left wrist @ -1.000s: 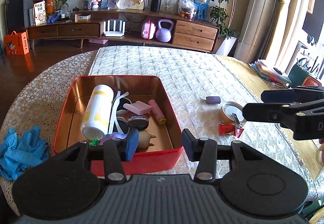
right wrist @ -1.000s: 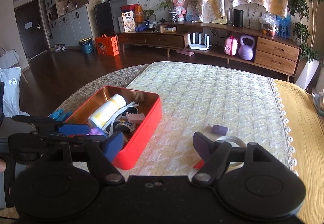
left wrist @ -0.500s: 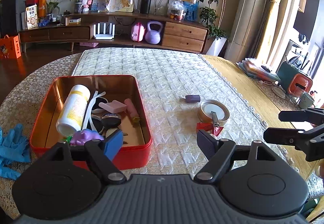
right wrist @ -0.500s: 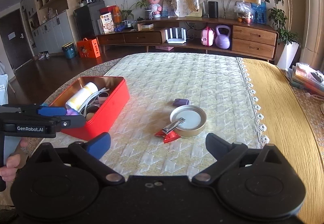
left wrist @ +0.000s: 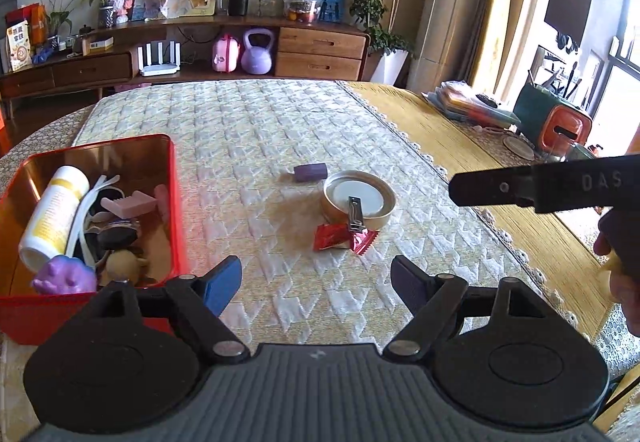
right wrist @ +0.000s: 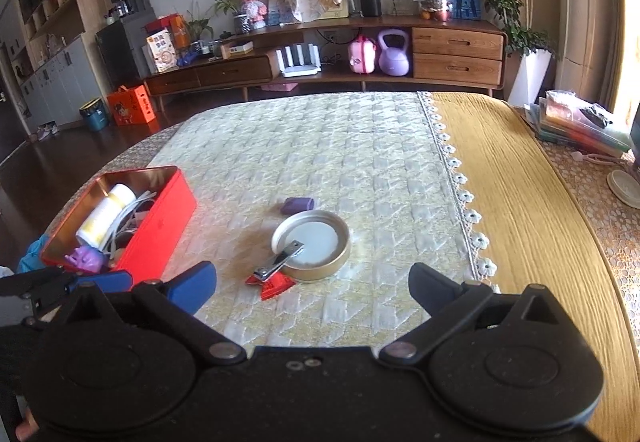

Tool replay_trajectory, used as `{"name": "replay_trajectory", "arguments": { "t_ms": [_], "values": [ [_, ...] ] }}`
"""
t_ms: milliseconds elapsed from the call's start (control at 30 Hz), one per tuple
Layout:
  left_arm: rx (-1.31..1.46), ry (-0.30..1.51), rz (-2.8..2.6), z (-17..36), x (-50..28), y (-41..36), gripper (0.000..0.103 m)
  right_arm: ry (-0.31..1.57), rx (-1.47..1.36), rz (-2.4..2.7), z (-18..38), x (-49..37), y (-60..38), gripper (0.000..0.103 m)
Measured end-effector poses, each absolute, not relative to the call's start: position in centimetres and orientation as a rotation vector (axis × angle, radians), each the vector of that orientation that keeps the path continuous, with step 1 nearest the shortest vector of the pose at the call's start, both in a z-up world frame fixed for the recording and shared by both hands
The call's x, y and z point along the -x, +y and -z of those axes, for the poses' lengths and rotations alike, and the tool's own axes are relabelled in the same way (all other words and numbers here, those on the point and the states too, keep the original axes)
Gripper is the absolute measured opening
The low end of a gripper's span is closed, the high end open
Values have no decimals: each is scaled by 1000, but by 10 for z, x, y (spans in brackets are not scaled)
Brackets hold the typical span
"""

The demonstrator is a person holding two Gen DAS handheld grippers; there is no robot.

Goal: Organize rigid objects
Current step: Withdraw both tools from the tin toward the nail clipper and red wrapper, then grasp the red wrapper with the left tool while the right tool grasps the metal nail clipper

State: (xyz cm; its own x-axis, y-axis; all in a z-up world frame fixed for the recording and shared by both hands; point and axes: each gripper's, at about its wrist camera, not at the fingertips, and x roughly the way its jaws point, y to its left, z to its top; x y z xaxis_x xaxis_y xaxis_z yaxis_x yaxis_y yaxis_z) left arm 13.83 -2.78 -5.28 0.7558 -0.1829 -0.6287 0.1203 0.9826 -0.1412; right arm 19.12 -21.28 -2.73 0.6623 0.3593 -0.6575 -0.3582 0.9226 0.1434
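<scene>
Red tin (left wrist: 172, 202) on quilted tablecloth (left wrist: 280, 130)

My red tin (left wrist: 176, 202) is glossy metal (coppery inside); the round lid (left wrist: 359, 198) is brushed metal; the tablecloth (left wrist: 280, 130) is quilted, matt fabric.

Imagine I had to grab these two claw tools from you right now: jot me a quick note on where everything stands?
Left gripper: open, empty, near the red tin.
Right gripper: open, empty, facing the loose items.
Done: white bottle, purple toy, pink comb and other bits lie in the tin.
Left on the quilted cloth: round metal lid, nail clipper leaning on its rim, red packets against it, small purple block just beyond.
Suggestion: probably start with the clipper.
</scene>
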Motion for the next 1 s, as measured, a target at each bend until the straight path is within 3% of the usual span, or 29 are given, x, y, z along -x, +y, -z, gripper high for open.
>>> {"name": "replay_trajectory", "arguments": {
  "t_ms": [400,733,867,1000],
  "values": [
    [34,679,228,80,-165,-62,82,838,9,-403,41,-221,-184,98],
    [-2,664,233,95,-183,-72,81,999,-52,-423,50,-253,-156,77],
    [-2,670,230,101,-190,-72,81,1055,-87,-438,57,-259,-148,62],
    [3,667,227,104,-195,-70,81,1086,-94,-437,62,-262,-140,54]
  ]
}}
